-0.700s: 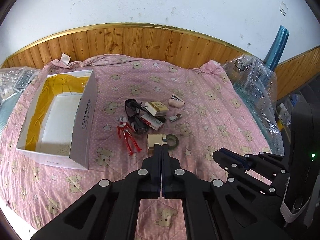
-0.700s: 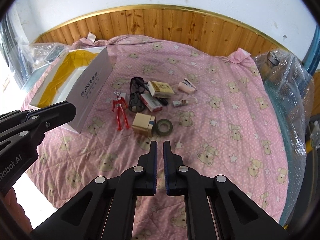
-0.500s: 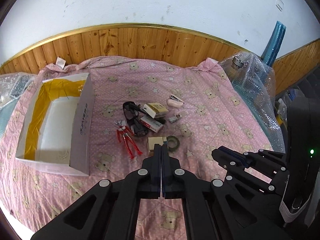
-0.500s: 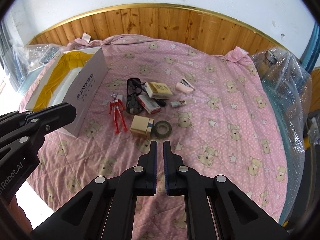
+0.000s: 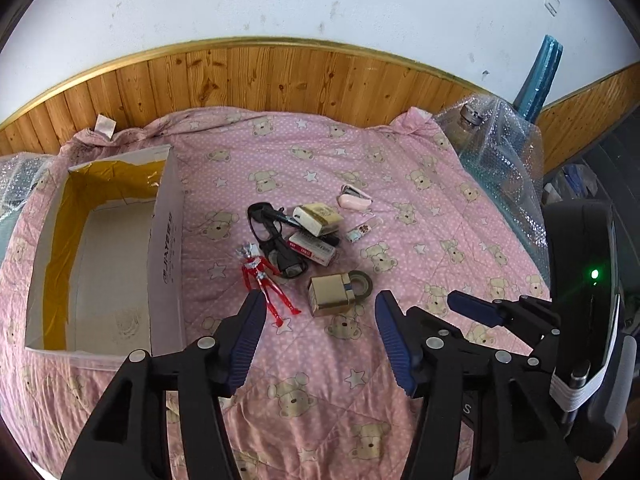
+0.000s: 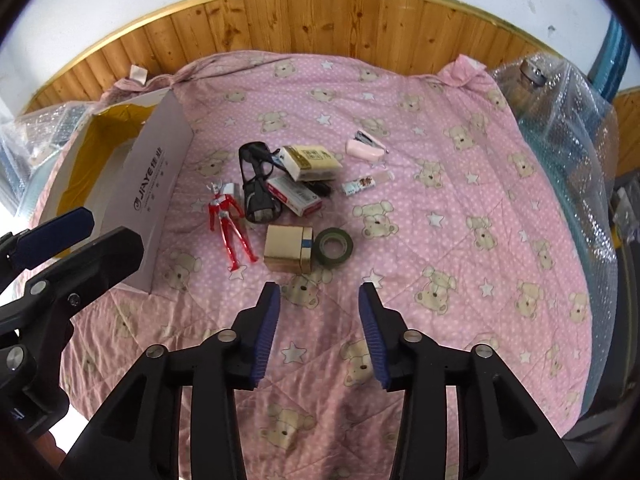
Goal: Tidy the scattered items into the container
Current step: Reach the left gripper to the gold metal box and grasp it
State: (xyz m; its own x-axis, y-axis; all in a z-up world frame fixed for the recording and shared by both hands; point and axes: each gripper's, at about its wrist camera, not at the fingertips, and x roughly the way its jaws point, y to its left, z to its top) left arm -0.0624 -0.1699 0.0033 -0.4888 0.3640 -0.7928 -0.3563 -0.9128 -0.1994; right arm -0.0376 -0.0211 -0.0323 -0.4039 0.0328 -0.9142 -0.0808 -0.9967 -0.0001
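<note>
Black left tongs (image 5: 318, 304) and right tongs (image 6: 319, 294) gape wide, holding nothing.

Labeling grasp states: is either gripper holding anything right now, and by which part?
Nothing is held. The left gripper and right gripper are both open above the pink quilt, short of the red figure and gold box.

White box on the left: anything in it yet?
Empty as far as visible: the white box shows only bare floor and yellow lining; its near-right inner corner is hidden.
</note>
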